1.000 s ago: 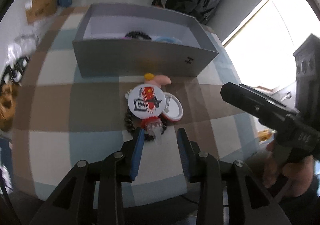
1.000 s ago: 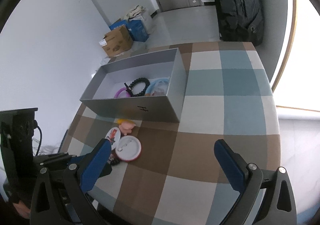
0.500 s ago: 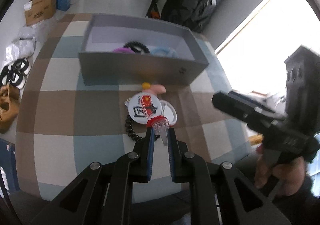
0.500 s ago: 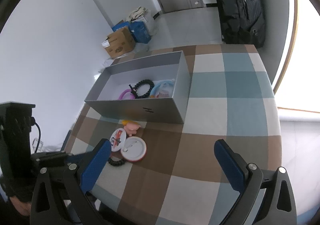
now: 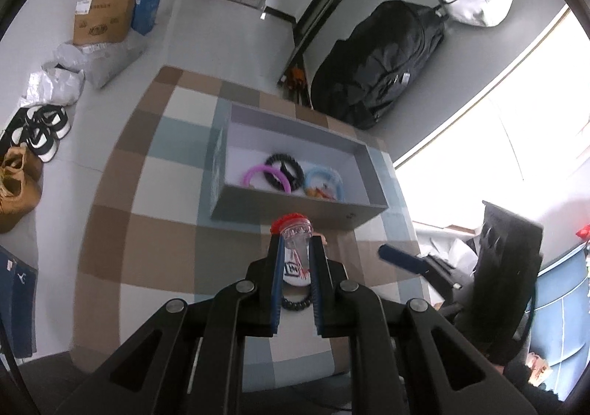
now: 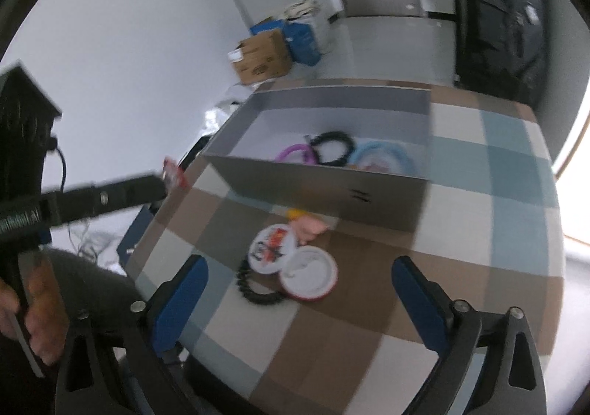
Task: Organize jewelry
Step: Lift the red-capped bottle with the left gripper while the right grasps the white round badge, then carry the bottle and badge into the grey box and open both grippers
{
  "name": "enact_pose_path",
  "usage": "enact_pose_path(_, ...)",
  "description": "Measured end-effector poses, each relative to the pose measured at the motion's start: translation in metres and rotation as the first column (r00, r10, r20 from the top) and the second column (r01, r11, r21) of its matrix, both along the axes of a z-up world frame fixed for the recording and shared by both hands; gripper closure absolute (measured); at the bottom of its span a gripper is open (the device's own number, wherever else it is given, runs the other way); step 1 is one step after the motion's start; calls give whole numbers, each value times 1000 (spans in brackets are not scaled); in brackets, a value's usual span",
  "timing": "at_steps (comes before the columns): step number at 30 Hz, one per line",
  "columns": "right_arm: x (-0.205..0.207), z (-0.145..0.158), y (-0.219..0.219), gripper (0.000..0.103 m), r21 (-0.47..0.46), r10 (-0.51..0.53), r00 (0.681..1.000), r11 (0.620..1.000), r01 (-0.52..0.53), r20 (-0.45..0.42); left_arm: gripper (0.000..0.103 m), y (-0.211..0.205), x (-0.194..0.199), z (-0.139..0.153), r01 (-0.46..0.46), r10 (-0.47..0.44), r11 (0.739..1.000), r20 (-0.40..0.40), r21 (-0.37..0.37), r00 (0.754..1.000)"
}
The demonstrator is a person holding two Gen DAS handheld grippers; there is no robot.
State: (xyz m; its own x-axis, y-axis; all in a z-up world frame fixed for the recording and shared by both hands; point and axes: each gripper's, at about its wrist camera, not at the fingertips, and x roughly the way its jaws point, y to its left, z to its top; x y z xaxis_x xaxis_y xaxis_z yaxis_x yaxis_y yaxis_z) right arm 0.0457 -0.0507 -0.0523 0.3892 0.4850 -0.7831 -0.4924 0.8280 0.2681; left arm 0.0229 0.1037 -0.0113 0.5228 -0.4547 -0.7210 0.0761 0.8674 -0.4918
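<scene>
Partway done: left claw (image 5: 295, 245) clamped on red-capped clear charm (image 5: 294, 230), lifted near grey box (image 5: 295, 208) holding three bracelets; right claw (image 6: 298, 286) spread wide above badges (image 6: 273, 243) and black bracelet (image 6: 254, 289) left on worktop (image 6: 479, 230).

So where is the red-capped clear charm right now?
In the left wrist view the red-capped clear charm is clamped in the left gripper, lifted above the table, just short of the grey box near wall.

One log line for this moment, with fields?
left tongs: shut on red-capped charm, lifted | right tongs: open | gray box: three bracelets inside
</scene>
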Motion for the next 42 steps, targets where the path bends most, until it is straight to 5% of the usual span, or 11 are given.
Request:
enact_pose_path(7, 1, -17, 39, 35, -129, 77, 997, 989, -72, 31, 94, 8, 9, -3, -14, 14, 1000, 1, 4, 1000)
enact_pose_path(12, -3, -23, 53, 40, -207, 111, 991, 974, -93, 77, 94, 18, 11, -5, -22, 22, 1000, -11, -9, 1000)
enact_pose_path(19, -10, -30, 66, 67, -309, 145, 981, 946, -100, 129, 94, 21, 14, -5, -20, 20, 1000, -19, -21, 1000)
enact_pose_path(22, -15, -32, 70, 68, -334, 168, 974, 936, -109, 153, 94, 21, 13, -4, -16, 16, 1000, -14, -25, 1000)
enact_pose_path(36, -16, -16, 54, 97, -188, 142, 983, 975, -119, 117, 94, 20, 14, -7, -23, 22, 999, -30, -27, 999)
enact_pose_path(42, -25, -9, 53, 97, -147, 164, 981, 978, -148, 107, 94, 19, 15, -10, -26, 25, 999, -41, -40, 999)
